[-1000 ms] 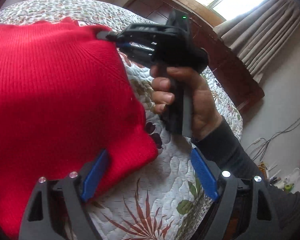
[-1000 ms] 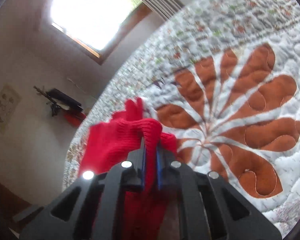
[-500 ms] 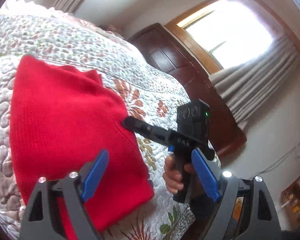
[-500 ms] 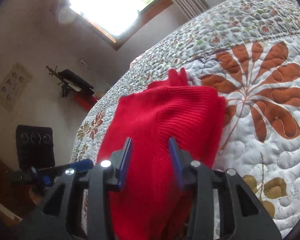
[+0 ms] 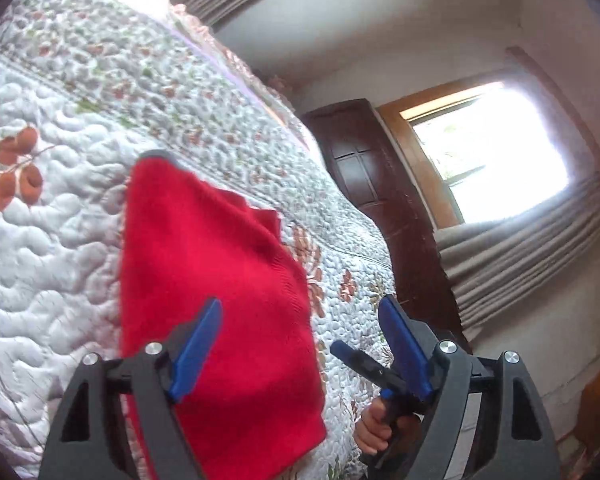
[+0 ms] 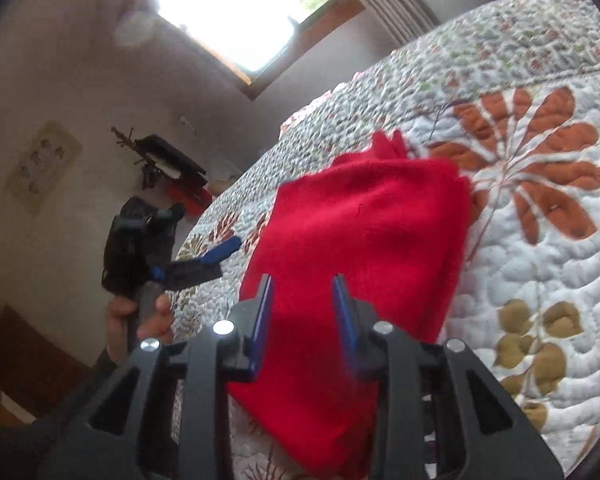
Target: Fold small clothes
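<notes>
You've let go: right gripper (image 6: 302, 316), pinching the knit (image 6: 364, 264) a sec ago, now has jaws spread and is pulled back, empty. Left gripper (image 5: 300, 348) also spread, holding nothing. Knit lies folded on the quilt (image 5: 60, 208), between both grippers. Fold looks done; probably just needs tidying.

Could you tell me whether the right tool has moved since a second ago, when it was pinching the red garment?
Yes. The right tool has let go and backed away from the red garment lying on the quilt.
</notes>
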The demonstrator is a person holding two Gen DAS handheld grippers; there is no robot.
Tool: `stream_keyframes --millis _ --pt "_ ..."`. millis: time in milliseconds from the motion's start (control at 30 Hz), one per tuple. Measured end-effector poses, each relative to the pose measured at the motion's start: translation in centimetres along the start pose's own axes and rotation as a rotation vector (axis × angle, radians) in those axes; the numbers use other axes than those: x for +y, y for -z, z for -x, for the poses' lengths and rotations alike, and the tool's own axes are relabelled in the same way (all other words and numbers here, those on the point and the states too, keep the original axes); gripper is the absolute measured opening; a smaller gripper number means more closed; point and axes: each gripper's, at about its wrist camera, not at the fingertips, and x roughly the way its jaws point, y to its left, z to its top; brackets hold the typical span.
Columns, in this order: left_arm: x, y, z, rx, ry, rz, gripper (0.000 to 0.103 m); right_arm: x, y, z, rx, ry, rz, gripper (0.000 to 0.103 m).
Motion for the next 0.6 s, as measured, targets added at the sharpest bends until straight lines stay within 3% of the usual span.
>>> stream_keyframes --millis 67,100,133,233,267,333,400,533,600 --pt "2.3 -0.2 -2.0 0.074 -0.067 0.041 0.079 -1.1 0.6 -1.6 0.048 0.050 -0.011 0.028" --pt "3.0 -0.2 -2.4 0.082 -0.076 0.040 0.079 -2.1 0.9 -2.2 0.065 0.060 -0.028 0.019" --pt "3.2 -0.3 -2.6 0.082 -0.068 0.034 0.079 -3.1 1.0 -2.3 0.072 0.075 -0.047 0.000" --pt "2.8 -0.5 -1.8 0.069 -0.027 0.051 0.079 -4.1 1.2 -0.6 0.050 0.057 -0.113 0.000" --pt "2.6 -0.5 -0.8 0.050 -0.018 0.044 0.079 -3.6 1.3 0.4 0.026 0.083 -0.102 0.004" --pt "2.1 -0.3 0.9 0.022 -0.015 0.013 0.082 -2.9 1.8 2.3 -0.007 0.080 -0.120 0.042" --pt "2.4 0.5 2.3 0.037 -0.049 -0.008 0.085 -2.9 2.6 3.5 -0.007 0.083 -0.173 0.058" --pt "5.1 3.0 3.1 0.142 -0.105 0.023 0.085 -3.5 6.3 4.5 0.057 0.061 -0.292 0.072" --pt "6.1 4.0 3.4 0.167 -0.088 0.030 0.085 -3.5 8.2 4.6 0.066 0.051 -0.334 0.071"
